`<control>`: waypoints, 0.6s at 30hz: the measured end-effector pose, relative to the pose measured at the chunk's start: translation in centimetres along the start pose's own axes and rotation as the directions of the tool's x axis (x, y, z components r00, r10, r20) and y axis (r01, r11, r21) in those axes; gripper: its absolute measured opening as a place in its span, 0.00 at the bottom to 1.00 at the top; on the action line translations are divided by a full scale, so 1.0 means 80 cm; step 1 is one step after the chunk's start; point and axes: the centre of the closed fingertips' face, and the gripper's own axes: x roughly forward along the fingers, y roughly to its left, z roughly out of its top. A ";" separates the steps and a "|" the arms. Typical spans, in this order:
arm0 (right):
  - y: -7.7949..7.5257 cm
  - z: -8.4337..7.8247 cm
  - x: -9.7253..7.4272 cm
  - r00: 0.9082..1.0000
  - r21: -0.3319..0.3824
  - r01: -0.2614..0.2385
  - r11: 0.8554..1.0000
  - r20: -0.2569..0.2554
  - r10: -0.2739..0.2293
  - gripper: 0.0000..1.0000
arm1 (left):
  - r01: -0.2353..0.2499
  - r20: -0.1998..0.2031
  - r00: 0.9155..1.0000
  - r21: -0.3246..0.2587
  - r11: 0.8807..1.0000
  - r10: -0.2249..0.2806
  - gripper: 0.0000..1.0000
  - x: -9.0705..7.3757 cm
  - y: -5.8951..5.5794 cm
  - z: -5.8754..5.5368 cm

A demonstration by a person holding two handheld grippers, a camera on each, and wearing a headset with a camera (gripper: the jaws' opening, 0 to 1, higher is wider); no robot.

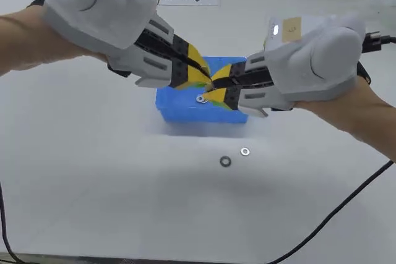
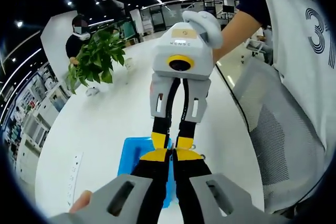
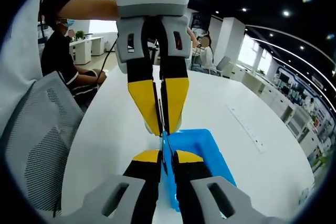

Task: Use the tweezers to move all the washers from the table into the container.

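The left gripper [image 1: 199,71] reaches in from the upper left over the white table [image 1: 93,153]. Its jaws are drawn almost together, and the right gripper view shows a thin dark sliver between them, too slim to say whether it is the tweezers. Its tips meet those of the other gripper above a blue container [image 1: 179,106]. One washer [image 1: 202,98] shows against the blue just under the tips; I cannot tell whether it lies inside or hangs there. Nearer the person, two more washers [image 1: 225,161] [image 1: 245,151] lie side by side on the table, apart from the container. The right gripper [image 1: 218,85] comes in from the right, its jaws a narrow slit apart; I cannot tell whether they pinch anything. A black cable [image 1: 346,205] trails below it.
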 end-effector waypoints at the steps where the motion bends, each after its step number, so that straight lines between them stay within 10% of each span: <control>1: 0.005 -0.001 -0.003 1.000 0.000 -0.003 1.000 0.000 0.003 0.10 | 0.003 0.000 1.000 0.004 1.000 -0.003 0.06 0.000 -0.005 0.002; 18: 0.050 -0.018 -0.020 0.999 -0.012 -0.024 1.000 -0.025 0.024 0.11 | 0.012 0.022 1.000 -0.019 1.000 -0.011 0.06 0.005 -0.054 0.022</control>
